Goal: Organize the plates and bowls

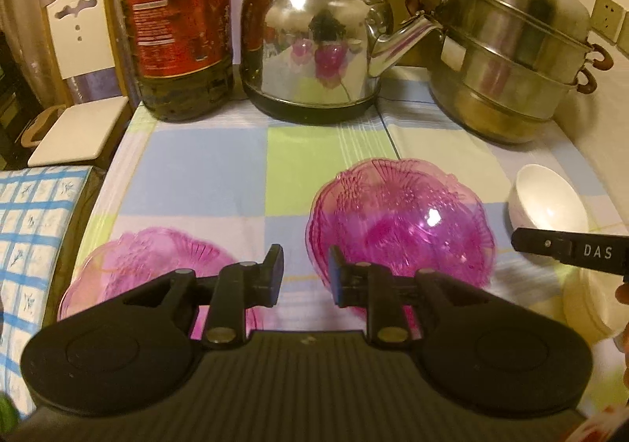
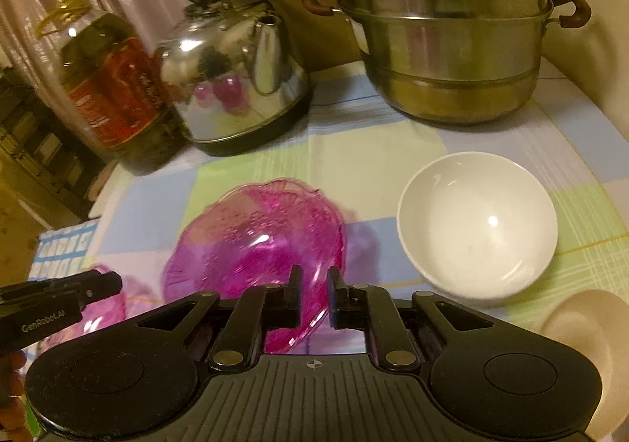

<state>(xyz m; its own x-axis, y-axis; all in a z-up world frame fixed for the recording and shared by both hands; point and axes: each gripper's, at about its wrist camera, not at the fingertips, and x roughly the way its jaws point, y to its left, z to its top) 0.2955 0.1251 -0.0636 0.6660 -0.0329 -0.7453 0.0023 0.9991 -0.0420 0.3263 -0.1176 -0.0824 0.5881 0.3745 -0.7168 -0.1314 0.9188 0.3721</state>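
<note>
Pink bowl [image 1: 401, 221], mid-surface between pink plate [image 1: 145, 269] near the left edge and white bowl [image 2: 477, 225] toward the right; left claw [image 1: 304, 273] and right claw [image 2: 314, 296] both released, gripping nothing; next, pinch rims squarely, lift level

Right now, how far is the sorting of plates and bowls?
Done: one pink bowl seems nested in another. In hand: nothing; the left gripper and right gripper stand open. Left: the pink plate, white bowl and cream plate lie apart.
</note>
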